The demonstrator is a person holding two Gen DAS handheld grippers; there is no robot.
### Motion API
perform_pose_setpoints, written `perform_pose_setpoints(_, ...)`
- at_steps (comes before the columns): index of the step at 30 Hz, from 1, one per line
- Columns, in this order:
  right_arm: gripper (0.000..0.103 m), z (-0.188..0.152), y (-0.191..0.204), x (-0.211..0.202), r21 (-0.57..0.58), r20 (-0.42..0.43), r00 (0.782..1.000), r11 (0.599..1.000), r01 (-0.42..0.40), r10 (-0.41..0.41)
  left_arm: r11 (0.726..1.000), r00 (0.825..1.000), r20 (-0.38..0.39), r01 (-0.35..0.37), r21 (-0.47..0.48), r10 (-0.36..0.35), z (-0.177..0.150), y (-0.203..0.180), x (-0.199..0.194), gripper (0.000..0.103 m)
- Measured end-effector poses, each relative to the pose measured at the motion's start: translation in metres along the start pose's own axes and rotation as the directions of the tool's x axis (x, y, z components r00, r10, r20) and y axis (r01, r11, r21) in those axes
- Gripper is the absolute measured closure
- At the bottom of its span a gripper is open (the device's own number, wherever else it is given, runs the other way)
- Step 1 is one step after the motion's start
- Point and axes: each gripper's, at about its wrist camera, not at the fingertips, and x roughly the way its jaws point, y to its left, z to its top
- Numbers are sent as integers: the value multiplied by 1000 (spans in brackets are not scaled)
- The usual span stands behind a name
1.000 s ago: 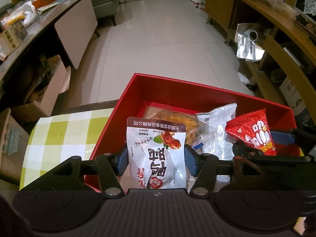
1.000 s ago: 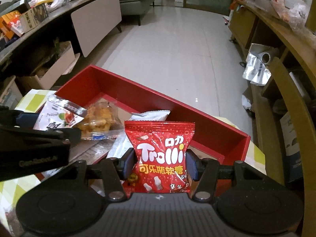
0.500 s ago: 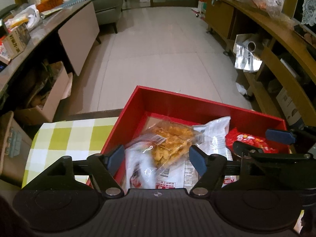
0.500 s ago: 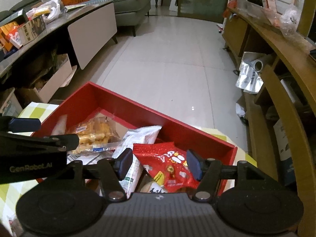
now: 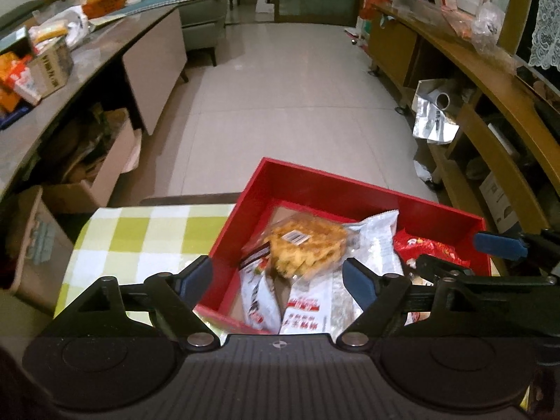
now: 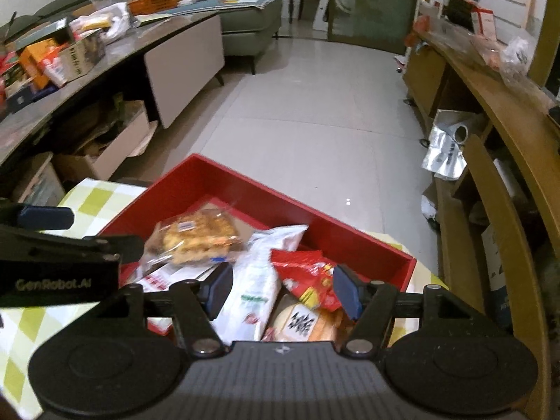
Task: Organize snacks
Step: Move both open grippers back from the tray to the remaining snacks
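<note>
A red box [image 5: 336,183] [image 6: 245,183] stands on a green-checked tablecloth [image 5: 147,231] and holds several snack packs. A clear pack of golden biscuits [image 5: 304,241] [image 6: 197,232] lies on top. A white pack with red print [image 5: 259,297] lies below it and a white pack [image 6: 259,273] beside it. The red Trolli bag [image 6: 308,273] [image 5: 427,248] lies at the right. My left gripper [image 5: 276,280] hovers above the box, jaws opening, nothing between the pads. My right gripper [image 6: 281,288] hovers over the red bag, jaws opening, holding nothing.
The tiled floor [image 5: 290,98] lies beyond the table edge. A grey counter [image 5: 105,45] with boxes runs along the left, cardboard boxes [image 5: 94,182] under it. Wooden shelves [image 5: 490,112] line the right, with a foil bag [image 5: 434,119] by them.
Both grippers let go of their packs: the white pack and the red Trolli bag dropped into the red box. Both grippers opened and rose, so the box looks farther away.
</note>
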Motion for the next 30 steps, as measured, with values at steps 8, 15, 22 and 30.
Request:
perform_pose_setpoints(8,32,-25,36,-21,-98,-37,998,994,-53,50,999,999,-36,-30,-14,30,-32,27,-17,16)
perform_pose_setpoints(15,32,-55,69,-15,-183,-137,987,977,-107,83,999,988,-151,-33,-39,27,-67,55,-15,16)
perform_pose_setpoints(22,31,-72,89,-12,-197,-201,972,967,-164,124,994,968,-248,1,-111,-29,-100,76,-19,16)
perform_pose_setpoints(30,31,-75,107,-11,-223,-226,961,952,-208,158,963,944,-327,-40,-266,-51,-134,92,-18,16)
